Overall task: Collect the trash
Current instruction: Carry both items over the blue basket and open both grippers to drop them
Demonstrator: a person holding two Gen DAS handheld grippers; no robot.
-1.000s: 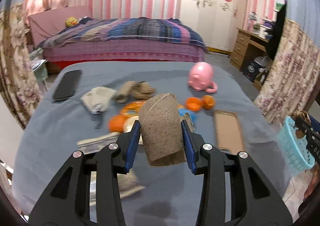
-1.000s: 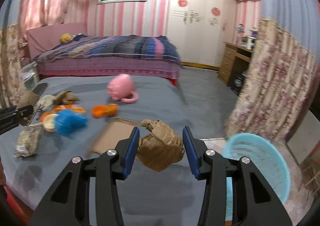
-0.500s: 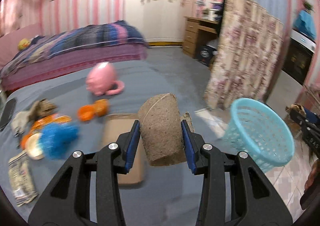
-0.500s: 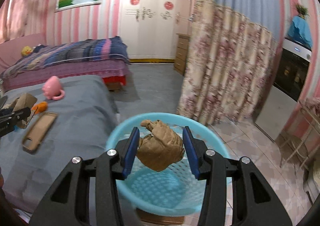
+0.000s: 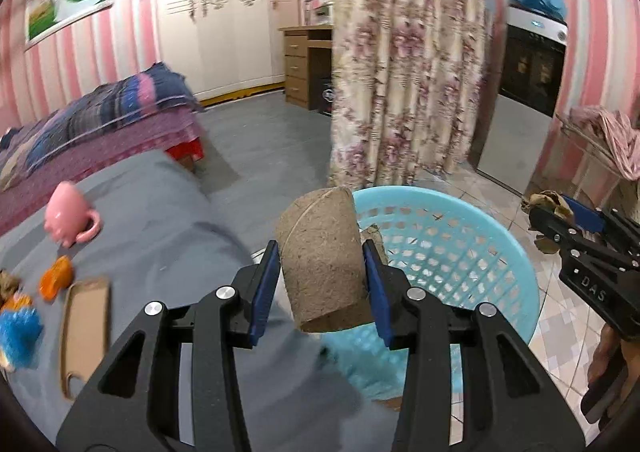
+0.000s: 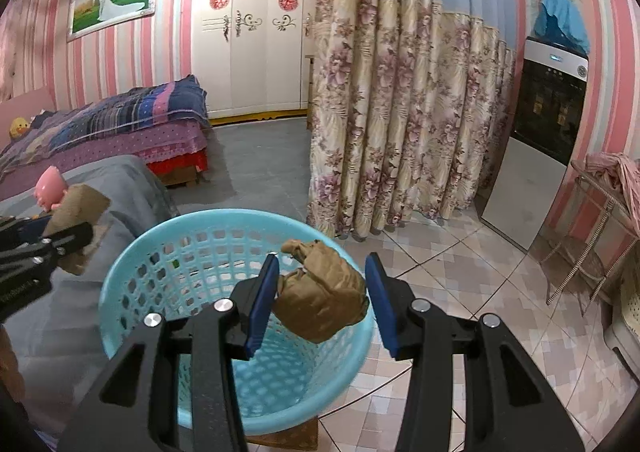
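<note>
While both tools hang at the basket, the trash is poised for release:
Left tool (image 5: pixel 320 284): clamped on a brown fibre pot (image 5: pixel 322 260), held upright by its sides; it sits at the near rim, likely so the pot falls inside once freed.
Right tool (image 6: pixel 320 294): pads pressed on a crumpled brown paper wad (image 6: pixel 322 294), hanging over the basket's opening.
Basket (image 6: pixel 132 252): light blue, perforated, standing on the tiled floor just beside the grey bed (image 5: pixel 160 219); its bottom looks bare, though part is hidden.
Left behind: pink mug (image 5: pixel 68 217), orange pieces (image 5: pixel 56 282) and cardboard tray (image 5: pixel 84 328) lie on the bed.
Judgement: both loads are ready to drop; the left may need a little more reach.
</note>
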